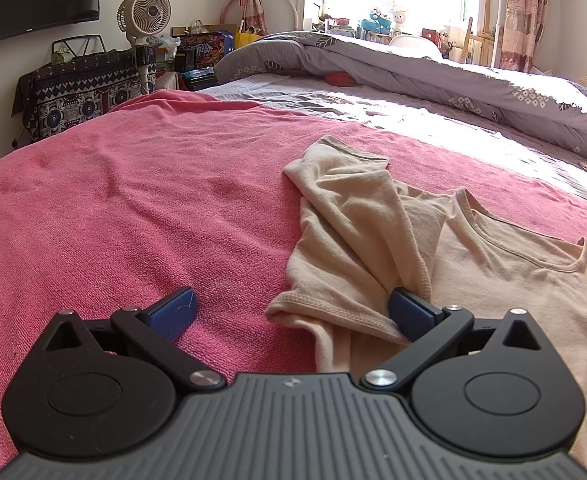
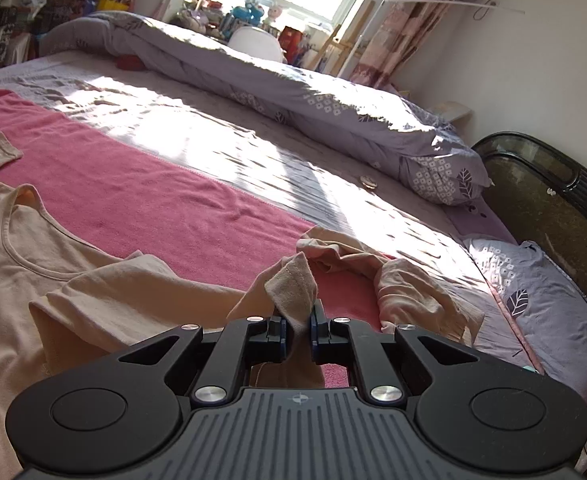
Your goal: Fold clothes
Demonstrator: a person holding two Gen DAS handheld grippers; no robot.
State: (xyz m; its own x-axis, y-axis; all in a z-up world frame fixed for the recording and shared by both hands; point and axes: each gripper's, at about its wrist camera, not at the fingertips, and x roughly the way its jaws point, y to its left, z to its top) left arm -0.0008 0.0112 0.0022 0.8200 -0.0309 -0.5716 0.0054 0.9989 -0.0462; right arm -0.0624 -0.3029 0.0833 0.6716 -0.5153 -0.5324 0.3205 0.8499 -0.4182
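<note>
Left gripper [image 1: 291, 314]: I read its jaws as spread wide, gripping nothing. The beige shirt [image 1: 453, 264] lies flat on the pink towel [image 1: 133, 184], mostly ahead and right of these jaws. A hemmed fold of it sits in the gap between the blue pads [image 1: 173, 312], close against the right-hand pad and well apart from the left one, which rests over bare towel. One sleeve is bunched and thrown forward of the jaws; the round neckline lies ahead to the right. Right gripper [image 2: 298, 334]: jaws closed tight on a strip of the shirt's sleeve fabric, which stands up in a peak straight ahead of the pads and hangs down behind them. From this camera the shirt body spreads left of the jaws, neckline forward-left. More crumpled beige cloth [image 2: 413, 292] lies just ahead and right of the jaws, at the towel's edge. Beyond, grey bedsheet [image 2: 253, 148] in strong sunlight, rolled duvet [image 2: 293, 88] further ahead.
</note>
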